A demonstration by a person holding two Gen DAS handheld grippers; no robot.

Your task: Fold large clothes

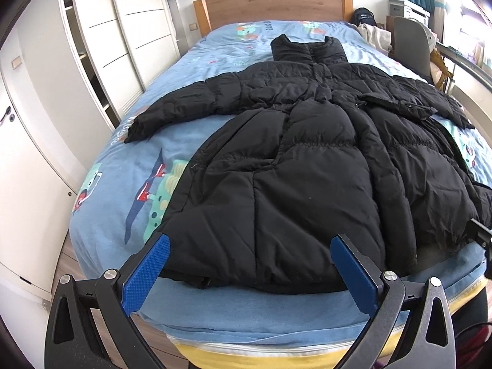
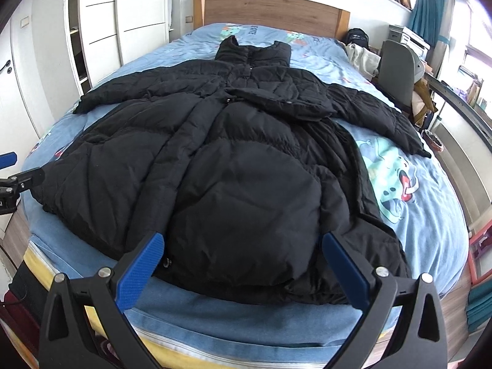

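A long black puffer coat [image 1: 301, 160] [image 2: 233, 169] lies flat on the blue bed [image 1: 129, 166] [image 2: 430, 215], collar toward the wooden headboard, sleeves spread out to both sides, hem at the near edge. My left gripper [image 1: 250, 243] is open and hovers just above the hem's left part, with nothing between its blue fingers [image 1: 147, 273]. My right gripper [image 2: 243, 241] is open too, over the hem's right part, its blue pads [image 2: 344, 273] holding nothing. The right gripper's edge shows at the far right of the left wrist view [image 1: 482, 236].
White wardrobes [image 1: 101, 40] [image 2: 101, 21] stand along the bed's left side. A grey chair [image 1: 412, 43] [image 2: 396, 70], pale clothes and a dark backpack [image 2: 358, 37] crowd the right side near the headboard [image 1: 276, 6]. A yellow mattress edge [image 2: 172, 353] runs below the hem.
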